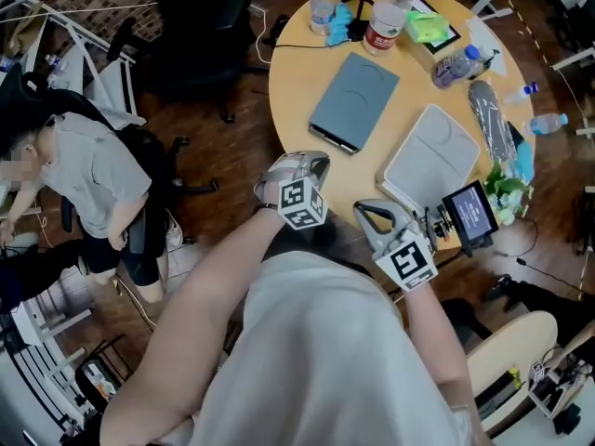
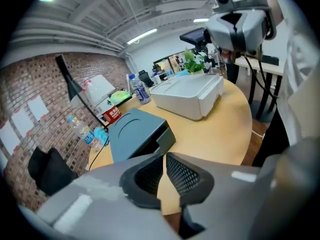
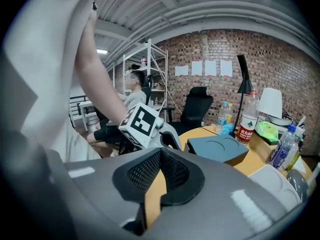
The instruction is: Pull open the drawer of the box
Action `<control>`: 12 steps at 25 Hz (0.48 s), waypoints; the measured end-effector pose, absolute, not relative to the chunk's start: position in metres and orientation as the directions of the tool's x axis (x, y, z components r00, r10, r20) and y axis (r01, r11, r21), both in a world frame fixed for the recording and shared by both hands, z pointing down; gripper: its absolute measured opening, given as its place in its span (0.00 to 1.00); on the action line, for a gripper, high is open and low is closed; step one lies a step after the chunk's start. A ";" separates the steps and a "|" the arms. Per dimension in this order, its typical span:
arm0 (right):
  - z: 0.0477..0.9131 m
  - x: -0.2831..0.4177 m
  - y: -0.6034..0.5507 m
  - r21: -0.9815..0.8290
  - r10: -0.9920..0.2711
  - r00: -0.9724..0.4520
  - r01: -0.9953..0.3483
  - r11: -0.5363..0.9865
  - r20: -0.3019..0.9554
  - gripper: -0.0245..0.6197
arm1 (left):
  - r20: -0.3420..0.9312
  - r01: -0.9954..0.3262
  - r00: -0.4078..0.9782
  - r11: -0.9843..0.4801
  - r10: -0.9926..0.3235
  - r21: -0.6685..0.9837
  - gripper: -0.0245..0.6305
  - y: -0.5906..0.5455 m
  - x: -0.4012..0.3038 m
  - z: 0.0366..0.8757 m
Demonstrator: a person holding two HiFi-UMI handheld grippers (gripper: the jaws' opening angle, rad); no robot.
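Two tongs, both clear of the box and sitting at the near edge of the round bench (image 1: 296,68). Left tongs (image 2: 164,155): pads cracked apart by a sliver, nothing between them, only bench top shows through the gap. Right tongs (image 3: 160,151): tips together, empty, just right of the left pair and angled toward it; the left one's marker cube (image 3: 142,121) fills the right gripper view. Dark grey box (image 1: 353,100) lies flat on the bench ahead of the left tongs, not touching them, with its notched end facing them. In the head view the drawer end looks flush with the box; the left gripper view shows a dark slot under the top panel, and I can't tell if the drawer is out at all. White case (image 1: 432,161) sits just right of the box, apart from it. Water bottles (image 1: 386,17) stand at the far side of the bench. A seated person (image 1: 88,170) is off to the left, well away.
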State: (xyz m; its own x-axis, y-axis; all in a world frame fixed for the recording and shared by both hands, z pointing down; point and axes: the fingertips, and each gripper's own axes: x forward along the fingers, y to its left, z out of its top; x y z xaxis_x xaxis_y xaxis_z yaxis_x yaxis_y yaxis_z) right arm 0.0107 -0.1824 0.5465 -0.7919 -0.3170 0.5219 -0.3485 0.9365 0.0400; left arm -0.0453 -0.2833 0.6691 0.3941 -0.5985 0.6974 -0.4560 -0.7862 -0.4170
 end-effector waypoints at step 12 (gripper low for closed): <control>0.535 0.034 -0.185 0.055 -0.411 -0.744 -0.452 0.890 0.527 0.05 | 0.711 -0.090 0.225 -0.741 -0.666 -0.666 0.21 -0.328 -0.042 0.696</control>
